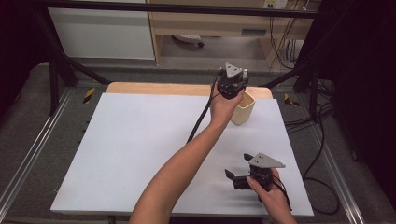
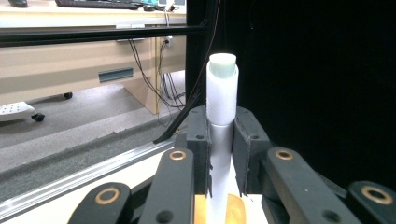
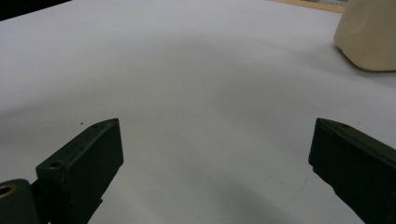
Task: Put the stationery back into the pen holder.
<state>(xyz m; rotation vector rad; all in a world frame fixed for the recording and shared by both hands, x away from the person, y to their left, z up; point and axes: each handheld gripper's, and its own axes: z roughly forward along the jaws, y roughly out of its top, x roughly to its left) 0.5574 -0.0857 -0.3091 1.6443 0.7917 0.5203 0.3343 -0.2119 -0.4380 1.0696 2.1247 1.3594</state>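
white sheeting covers the table (image 1: 140, 154), with a strip of bare pale wood along its far edge and dark metal frame rails around it. beyond stand grey carpet, light cabinets, a castor foot and loose cables by the right rail.

from the high view the left gripper (image 1: 232, 88) is held up at the far side of the table, right above a cream cup (image 1: 243, 110), the hand (image 1: 224, 108) beneath it partly covering the cup's near side. what the jaws hold is hard to make out from there. the left gripper view settles it: the two black jaws are drawn in tight on a white tube (image 2: 222, 98) that stands upright between them, its lower part clamped by the pads and its upper part rising clear. the tube has a wider white sleeve over a slimmer body and a pale, faintly greenish rounded top. below the jaws a curved yellowish rim, seemingly the cup's, peeps out.

the right gripper (image 1: 240, 179) lies low near the front right of the table, well apart from the cup. its own view shows the jaws spread wide with only bare white sheet between them, and the cup (image 3: 371, 35) far off at the upper right.
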